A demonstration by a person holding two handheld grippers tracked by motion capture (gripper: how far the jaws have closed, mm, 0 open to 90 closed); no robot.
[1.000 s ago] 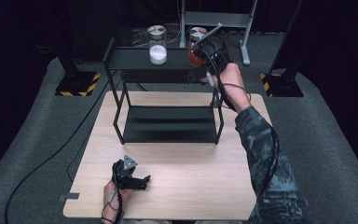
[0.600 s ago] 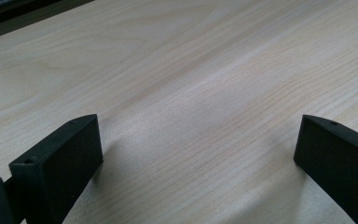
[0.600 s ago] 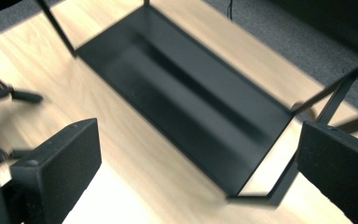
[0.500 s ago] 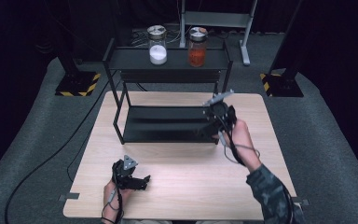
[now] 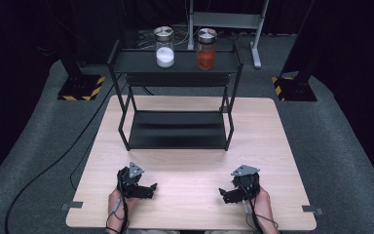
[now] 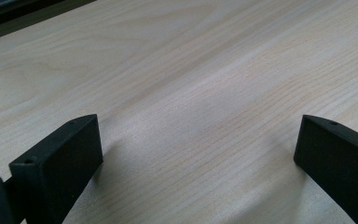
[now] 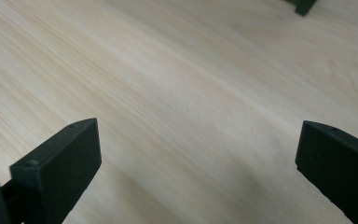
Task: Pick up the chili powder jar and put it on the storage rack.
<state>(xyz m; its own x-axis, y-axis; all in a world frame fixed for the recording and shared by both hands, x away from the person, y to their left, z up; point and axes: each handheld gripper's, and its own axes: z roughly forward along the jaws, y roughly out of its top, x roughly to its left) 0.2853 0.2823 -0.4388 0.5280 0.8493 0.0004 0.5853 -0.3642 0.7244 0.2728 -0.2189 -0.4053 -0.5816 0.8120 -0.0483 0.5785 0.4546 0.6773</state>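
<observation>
Two hand-held grippers [image 5: 146, 187] [image 5: 226, 194] low (jaws spread), table [image 5: 190, 168]

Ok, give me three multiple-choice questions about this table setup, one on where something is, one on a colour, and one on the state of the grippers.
1. Where do the two jars stand?
A. on the rack's top shelf
B. on the rack's lower shelf
C. on the table

2. What colour is the filling of the right jar?
A. white
B. orange
C. green

3. How do the two grippers stand?
A. both shut on jars
B. one open, one shut
C. both open and holding nothing

Key: 1 A, the white-filled jar and the orange-filled jar sit on the top shelf. 2 B, it looks orange. 3 C, the left gripper and right gripper show spread jaws over the bare table.
</observation>
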